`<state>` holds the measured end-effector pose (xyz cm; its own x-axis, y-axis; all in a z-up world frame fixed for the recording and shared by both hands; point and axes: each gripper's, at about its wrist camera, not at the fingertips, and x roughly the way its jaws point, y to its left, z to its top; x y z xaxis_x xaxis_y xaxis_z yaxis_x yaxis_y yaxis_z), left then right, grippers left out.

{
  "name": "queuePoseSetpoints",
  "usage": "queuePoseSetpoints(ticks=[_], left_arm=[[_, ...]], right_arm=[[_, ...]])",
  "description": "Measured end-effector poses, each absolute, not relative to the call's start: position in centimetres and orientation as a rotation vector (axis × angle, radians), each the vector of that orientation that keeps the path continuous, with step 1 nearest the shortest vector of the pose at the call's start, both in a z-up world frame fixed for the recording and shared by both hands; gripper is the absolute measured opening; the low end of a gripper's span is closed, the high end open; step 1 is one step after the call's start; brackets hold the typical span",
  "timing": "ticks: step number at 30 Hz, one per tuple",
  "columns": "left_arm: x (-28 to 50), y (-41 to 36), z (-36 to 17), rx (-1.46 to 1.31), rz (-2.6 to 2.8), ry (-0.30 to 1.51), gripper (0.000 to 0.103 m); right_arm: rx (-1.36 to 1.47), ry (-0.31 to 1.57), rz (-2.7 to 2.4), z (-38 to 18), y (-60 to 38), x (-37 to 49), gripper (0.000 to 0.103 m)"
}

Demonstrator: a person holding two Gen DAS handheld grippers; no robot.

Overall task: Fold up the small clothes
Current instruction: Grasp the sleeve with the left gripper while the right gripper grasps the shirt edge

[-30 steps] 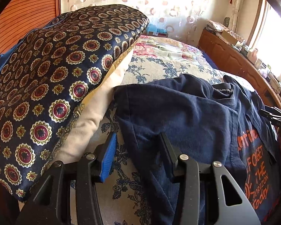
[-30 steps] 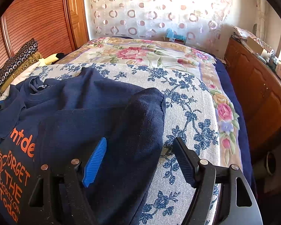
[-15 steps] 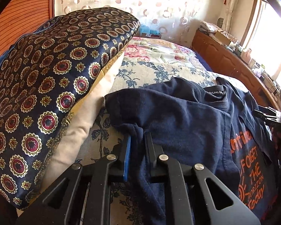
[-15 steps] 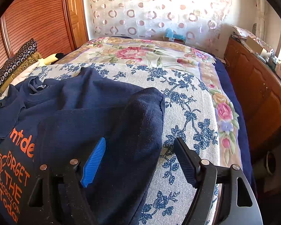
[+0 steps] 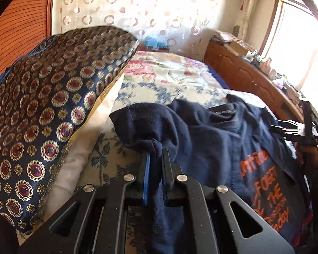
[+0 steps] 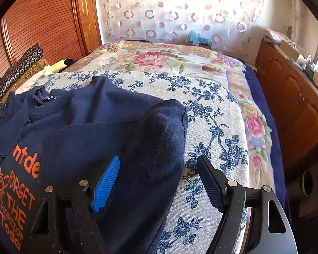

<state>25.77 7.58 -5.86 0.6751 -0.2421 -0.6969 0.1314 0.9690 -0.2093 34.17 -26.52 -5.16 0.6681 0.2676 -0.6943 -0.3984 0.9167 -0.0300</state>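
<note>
While the navy pillow with gold and maroon medallions looms on the far left of the left wrist view, propped over a cream pillow, we find our left tongs pressed together on a bunched fold of the navy blue cotton T-shirt with orange lettering. The pinched cloth rises into a raised hump just ahead of the fingertips, above the white bedspread with blue flower print. Further right, the shirt lies spread across the bed, its orange print showing near the right edge, and there we catch the other tool at the shirt's far side.

Over to the right wrist view, and the same T-shirt fills the left and middle, collar up at the far left, one part folded over on top of the body. Our right tongs stand wide apart: the blue-padded finger sits over the navy cloth, the black finger over the bare flowered bedspread. Nothing is held between them. On the far right we see a wooden cabinet running along the bed.
</note>
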Motion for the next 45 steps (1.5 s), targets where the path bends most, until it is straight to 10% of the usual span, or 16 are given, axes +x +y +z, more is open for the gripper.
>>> queuePoseSetpoints(ticks=[5, 9, 45], left_arm=[[25.2, 7.1, -4.6, -0.147, -0.248, 0.769, 0.01], [24.3, 6.8, -3.8, -0.15, -0.275, 0.748, 0.009], [1.6, 9.3, -1.7, -0.139, -0.326, 0.612, 0.008]], right_arm=[[-0.173, 0.759, 0.382, -4.7, -26.1, 35.4, 0.054], [-0.122, 0.774, 0.429, -4.2, -26.3, 35.5, 0.006], [-0.004, 0.537, 0.505, -3.9, -33.7, 3.8, 0.004]])
